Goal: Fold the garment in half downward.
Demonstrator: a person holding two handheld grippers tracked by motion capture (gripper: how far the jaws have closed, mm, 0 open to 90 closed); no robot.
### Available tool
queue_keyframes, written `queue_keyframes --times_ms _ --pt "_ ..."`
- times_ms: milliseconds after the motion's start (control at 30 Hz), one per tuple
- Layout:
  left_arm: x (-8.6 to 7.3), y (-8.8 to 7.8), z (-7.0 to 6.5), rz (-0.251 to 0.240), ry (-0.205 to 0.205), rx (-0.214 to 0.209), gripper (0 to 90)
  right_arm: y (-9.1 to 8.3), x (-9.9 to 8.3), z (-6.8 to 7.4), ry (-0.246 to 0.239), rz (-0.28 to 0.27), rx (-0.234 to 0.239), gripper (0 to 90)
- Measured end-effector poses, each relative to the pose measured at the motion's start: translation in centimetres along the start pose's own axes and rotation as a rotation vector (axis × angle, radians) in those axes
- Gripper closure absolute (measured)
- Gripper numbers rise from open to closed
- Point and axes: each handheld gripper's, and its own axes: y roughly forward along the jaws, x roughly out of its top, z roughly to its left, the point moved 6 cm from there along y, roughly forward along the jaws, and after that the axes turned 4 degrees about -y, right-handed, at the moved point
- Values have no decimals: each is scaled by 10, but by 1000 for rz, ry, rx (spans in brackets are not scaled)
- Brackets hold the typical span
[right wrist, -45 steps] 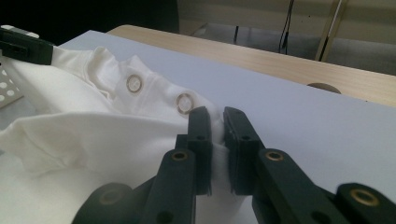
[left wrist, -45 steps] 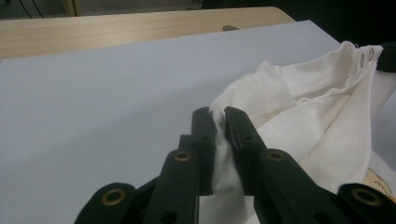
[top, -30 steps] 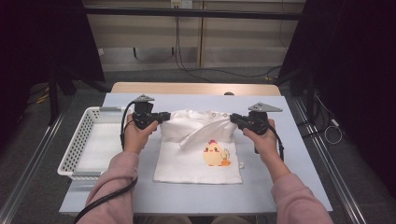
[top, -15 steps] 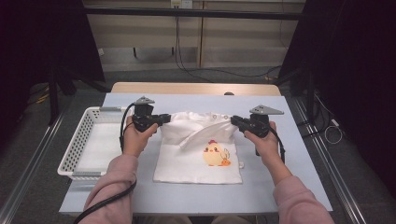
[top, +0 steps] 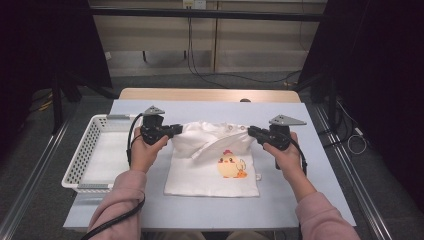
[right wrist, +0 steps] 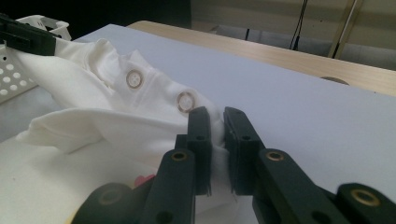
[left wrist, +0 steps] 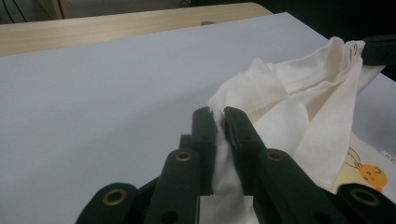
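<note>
From the high view, the small white cotton shirt with the yellow chick print [top: 212,162] lies mid-desk beside the white plastic mesh basket [top: 80,160], its top edge lifted between the left claw [top: 176,130] and right claw [top: 251,132], so I'd say the fold is barely started. The left gripper view has that claw [left wrist: 217,115] clenched on a shoulder. The right gripper view has its claw [right wrist: 215,116] pinching cloth just beside two round snap buttons [right wrist: 186,100]; folding over and basketing look left to do.

A lab-style recording bay, not a home.
Black curtains [top: 380,90] flank a grey-topped table [top: 300,200] on a metal frame, cables [top: 200,60] trail down bare wall panels, and the floor is grey carpet [top: 30,165].
</note>
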Motion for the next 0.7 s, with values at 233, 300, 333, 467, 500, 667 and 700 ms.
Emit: queue_keyframes --times_ms 233,300,333,467,500,667,700 --pt "-4 -4 -5 3 21 -13 835 -5 -3 1 -4 2 8 823" --pt "-5 -5 -6 12 30 -15 835 -6 -4 2 0 3 10 823" --pt "-6 -6 -8 3 21 -13 836 -7 -5 3 1 4 14 823" --pt "-9 -10 -7 36 75 -18 836 -10 -6 3 0 -1 18 822" --pt "-9 -10 -7 36 75 -18 837 -11 -7 4 2 1 22 822" --pt "-12 -10 -10 11 38 -23 836 -14 -10 7 7 4 31 821" --pt "-13 -10 -10 22 46 -24 836 -14 -10 7 7 4 31 821"
